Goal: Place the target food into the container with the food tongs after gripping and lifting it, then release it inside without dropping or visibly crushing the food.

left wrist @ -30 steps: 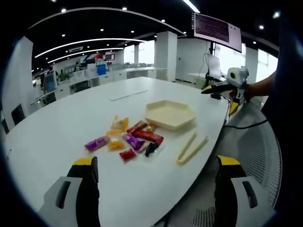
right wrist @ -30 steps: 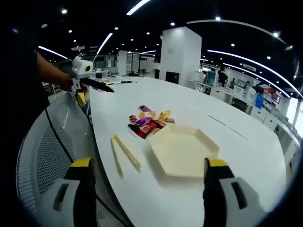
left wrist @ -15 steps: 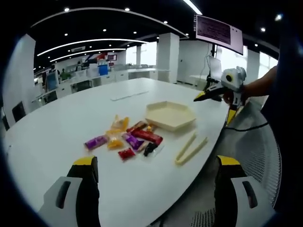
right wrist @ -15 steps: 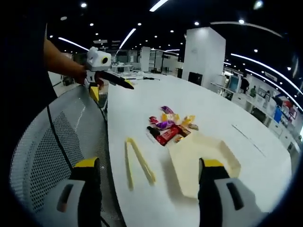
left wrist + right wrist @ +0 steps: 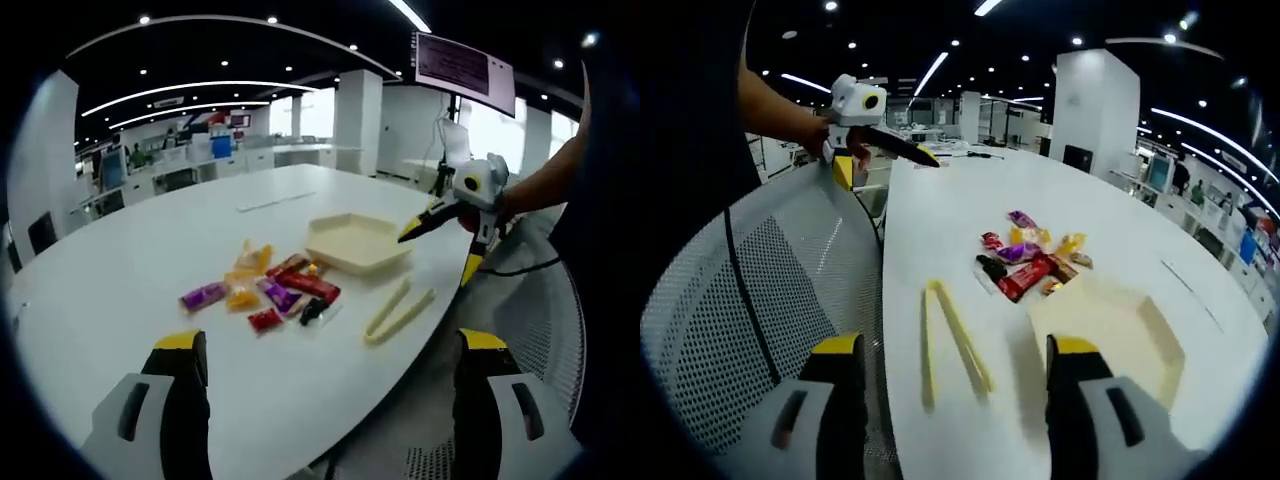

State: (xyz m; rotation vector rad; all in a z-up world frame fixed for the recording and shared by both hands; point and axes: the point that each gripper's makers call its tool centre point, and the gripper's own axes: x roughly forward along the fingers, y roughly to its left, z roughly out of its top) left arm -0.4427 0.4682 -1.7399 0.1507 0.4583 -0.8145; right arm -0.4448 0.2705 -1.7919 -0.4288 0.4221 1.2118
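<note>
A pile of wrapped snacks (image 5: 268, 289) in purple, red, orange and black lies mid-table; the right gripper view has this pile (image 5: 1029, 260) beyond the tongs. Cream food tongs (image 5: 397, 310) lie near the table edge, and they (image 5: 951, 341) sit between my right gripper's jaws just ahead of them. The cream hexagonal tray (image 5: 357, 243) stands empty behind the snacks, and the tray (image 5: 1122, 326) lies partly behind my right jaw. My left gripper (image 5: 332, 346) is open, short of the table. My right gripper (image 5: 956, 351) is open above the table edge.
The white oval table (image 5: 150, 260) runs far back. A grey mesh chair (image 5: 760, 320) stands off the table's near side. A hand holds the right gripper (image 5: 452, 205) above the table edge; a hand holds the left gripper (image 5: 875, 125) beyond the chair. Office desks fill the background.
My right gripper has come in lower and closer to the tongs, which now lie between its jaws. The left gripper has hardly moved.
</note>
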